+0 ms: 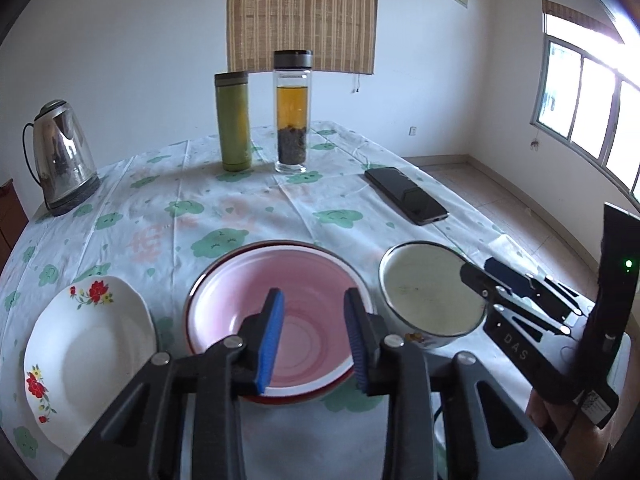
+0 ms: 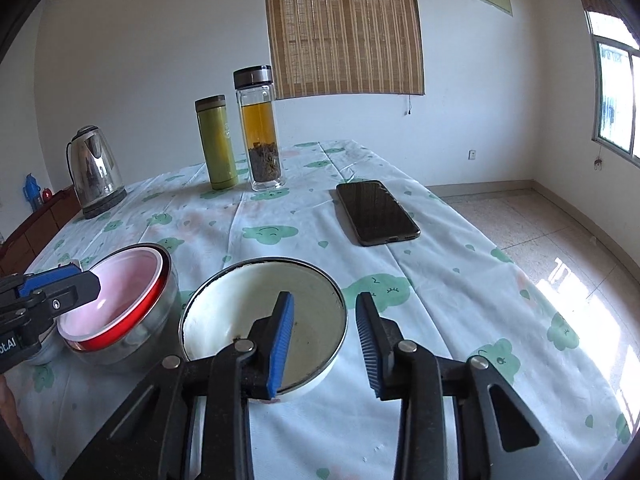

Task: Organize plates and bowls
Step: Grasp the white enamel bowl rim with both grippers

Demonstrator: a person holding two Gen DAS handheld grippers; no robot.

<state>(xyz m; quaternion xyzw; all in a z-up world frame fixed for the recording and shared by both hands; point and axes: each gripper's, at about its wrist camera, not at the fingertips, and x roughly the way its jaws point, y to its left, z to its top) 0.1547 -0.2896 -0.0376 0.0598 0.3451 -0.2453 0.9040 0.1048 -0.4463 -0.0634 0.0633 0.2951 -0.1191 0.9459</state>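
Observation:
A pink bowl with a red rim (image 1: pixel 276 280) sits in a steel bowl at the table's near edge; it also shows in the right wrist view (image 2: pixel 124 296). My left gripper (image 1: pixel 314 340) is open and hovers over the pink bowl. A white floral plate (image 1: pixel 80 356) lies to its left. A white enamel bowl (image 1: pixel 424 280) stands to its right. My right gripper (image 2: pixel 325 344) is open, straddling the right rim of the white enamel bowl (image 2: pixel 240 304), left finger inside it. The right gripper also shows in the left wrist view (image 1: pixel 480 276).
A steel kettle (image 1: pixel 60 156) stands far left. A green flask (image 1: pixel 233 120) and a glass tea bottle (image 1: pixel 292 112) stand at the back. A black phone (image 1: pixel 406 194) lies at the right. The patterned tablecloth (image 1: pixel 240 208) drops off at the right edge toward the floor.

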